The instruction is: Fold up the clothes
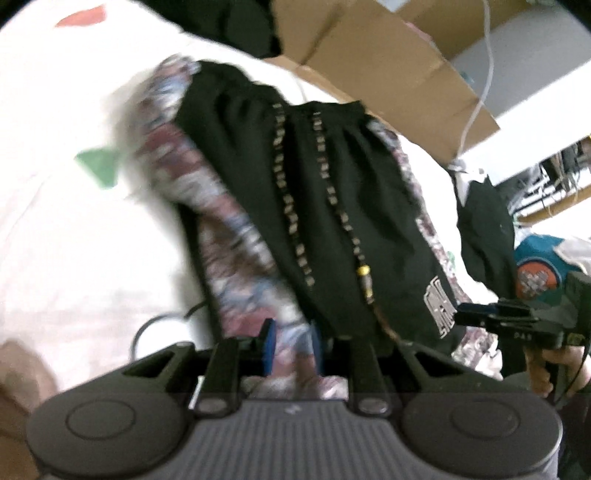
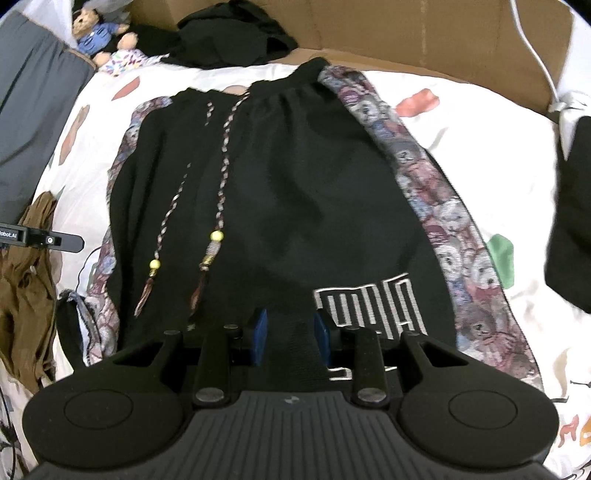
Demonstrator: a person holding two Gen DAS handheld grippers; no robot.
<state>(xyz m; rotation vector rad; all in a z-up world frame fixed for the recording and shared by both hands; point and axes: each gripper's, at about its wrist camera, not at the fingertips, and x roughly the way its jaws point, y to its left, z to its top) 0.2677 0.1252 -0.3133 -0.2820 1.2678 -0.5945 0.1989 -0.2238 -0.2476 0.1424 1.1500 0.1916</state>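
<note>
Black shorts (image 2: 295, 192) with teddy-bear patterned side stripes, braided drawstrings with yellow beads and a white logo lie on a white printed bedsheet (image 2: 461, 122). My right gripper (image 2: 290, 341) is shut on the black hem of the shorts, near the logo. My left gripper (image 1: 291, 343) is shut on the patterned side stripe at the hem of the shorts (image 1: 295, 192). The right gripper's tip (image 1: 480, 314) shows at the right of the left wrist view. The left gripper's tip (image 2: 55, 240) shows at the left of the right wrist view.
A cardboard box (image 2: 406, 33) stands behind the bed. Black clothing (image 2: 229, 37) and a teddy bear (image 2: 99, 33) lie at the back. A brown garment (image 2: 26, 295) lies at the left. A dark garment (image 2: 572, 221) lies at the right. A white cable (image 1: 480, 74) hangs over the cardboard.
</note>
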